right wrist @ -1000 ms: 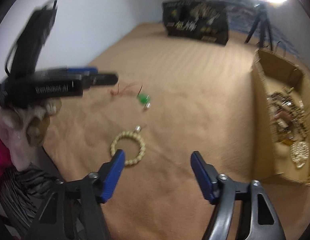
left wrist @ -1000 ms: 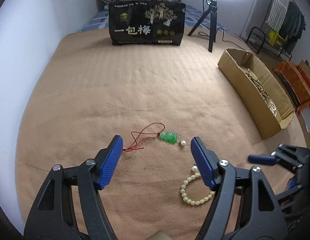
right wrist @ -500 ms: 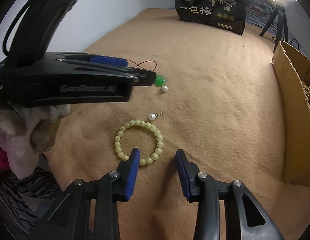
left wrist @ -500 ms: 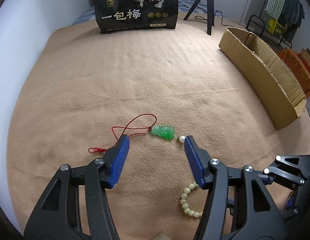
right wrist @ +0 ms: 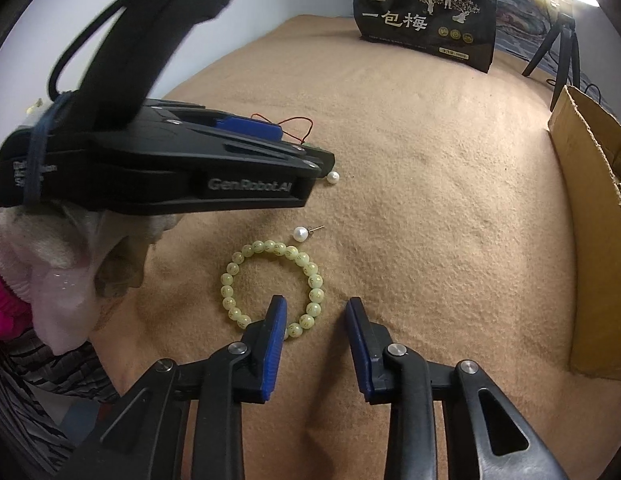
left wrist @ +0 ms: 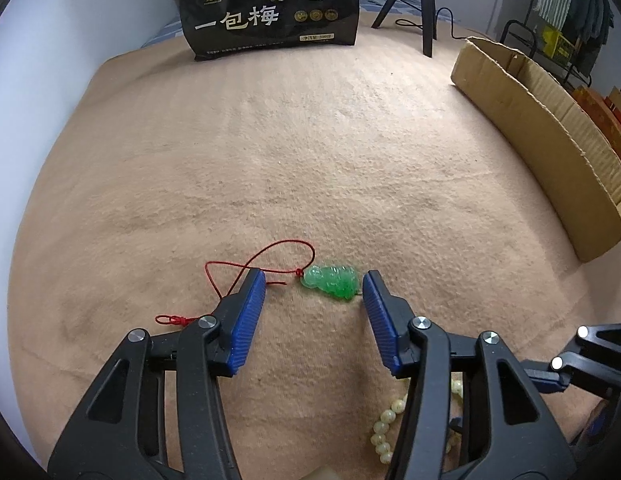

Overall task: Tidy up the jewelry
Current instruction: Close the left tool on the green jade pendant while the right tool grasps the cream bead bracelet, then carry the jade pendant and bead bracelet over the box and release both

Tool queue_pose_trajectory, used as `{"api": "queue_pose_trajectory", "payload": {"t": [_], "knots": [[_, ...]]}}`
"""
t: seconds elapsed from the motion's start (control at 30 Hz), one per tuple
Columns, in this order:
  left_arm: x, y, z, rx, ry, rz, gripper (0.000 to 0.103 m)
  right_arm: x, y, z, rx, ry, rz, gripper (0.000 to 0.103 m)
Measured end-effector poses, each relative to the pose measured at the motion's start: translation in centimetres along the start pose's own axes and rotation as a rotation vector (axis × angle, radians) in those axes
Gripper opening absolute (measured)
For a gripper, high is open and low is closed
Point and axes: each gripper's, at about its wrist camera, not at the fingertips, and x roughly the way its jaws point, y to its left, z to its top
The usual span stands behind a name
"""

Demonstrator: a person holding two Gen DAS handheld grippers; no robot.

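In the left wrist view the right finger hides most of the bead bracelet (left wrist: 384,430) at 5 o'clock; the cardboard box (left wrist: 550,152) runs off the 3 o'clock edge; its contents unseen.

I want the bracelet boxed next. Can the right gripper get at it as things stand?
Probably yes. The right gripper is open, jaws straddling the near beads of the bracelet, which lies flat on the blanket with nothing over it.
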Motion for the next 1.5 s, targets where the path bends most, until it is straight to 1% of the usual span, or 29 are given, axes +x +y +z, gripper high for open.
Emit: {"api": "queue_pose_trajectory", "payload": {"t": [0.13, 0.17, 0.2, 0.27, 0.37, 0.4, 0.43, 0.5, 0.57, 0.63, 0.83, 1.03, 1.3, 1.5], "knots": [[0.3, 0.1, 0.2, 0.001, -0.004, 0.004, 0.052, 0.1, 0.0, 0.0, -0.004, 0.001, 0.000, 0.031], [0.5, 0.1, 0.1, 0.007, -0.003, 0.015, 0.048, 0.1, 0.0, 0.1, -0.008, 0.002, -0.002, 0.031], [0.6, 0.1, 0.0, 0.011, 0.002, 0.028, 0.041, 0.2, 0.1, 0.1, -0.015, 0.003, -0.007, 0.031], [0.7, 0.2, -0.2, 0.015, 0.000, 0.032, 0.041, 0.3, 0.3, 0.1, -0.034, 0.006, -0.023, 0.027], [0.6, 0.3, -0.3, 0.020, -0.004, 0.038, 0.035, 0.3, 0.2, 0.0, -0.035, 0.009, -0.025, 0.024], [0.5, 0.4, -0.4, 0.023, -0.005, 0.044, 0.030, 0.3, 0.1, 0.1, -0.034, 0.009, -0.027, 0.021], [0.5, 0.5, -0.4, 0.024, -0.005, 0.050, 0.030, 0.3, 0.0, 0.1, -0.033, 0.009, -0.032, 0.017], [0.5, 0.7, -0.4, 0.017, -0.003, 0.050, 0.029, 0.2, -0.3, 0.1, -0.029, 0.010, -0.029, 0.013], [0.4, 0.9, -0.5, 0.011, -0.004, 0.052, 0.025, 0.2, -0.5, 0.2, -0.025, 0.010, -0.031, 0.009], [0.4, 1.2, -0.5, 0.004, -0.005, 0.058, 0.011, 0.2, -0.7, 0.2, -0.022, 0.010, -0.031, 0.006], [0.0, 2.3, -0.7, -0.050, -0.008, 0.041, 0.005, -0.3, -1.3, 0.3, 0.008, -0.006, -0.007, 0.005], [-1.2, 3.9, -1.0, -0.108, -0.034, 0.026, 0.004, -1.7, -1.5, 0.7, 0.027, -0.046, 0.024, 0.005], [-3.6, 5.0, -0.9, -0.148, -0.083, 0.015, 0.004, -3.0, -0.7, 1.4, 0.006, -0.086, 0.030, 0.005], [-6.6, 4.9, 0.0, -0.160, -0.153, -0.002, 0.004, -5.0, -0.3, 1.6, -0.007, -0.131, 0.034, 0.005]]}}
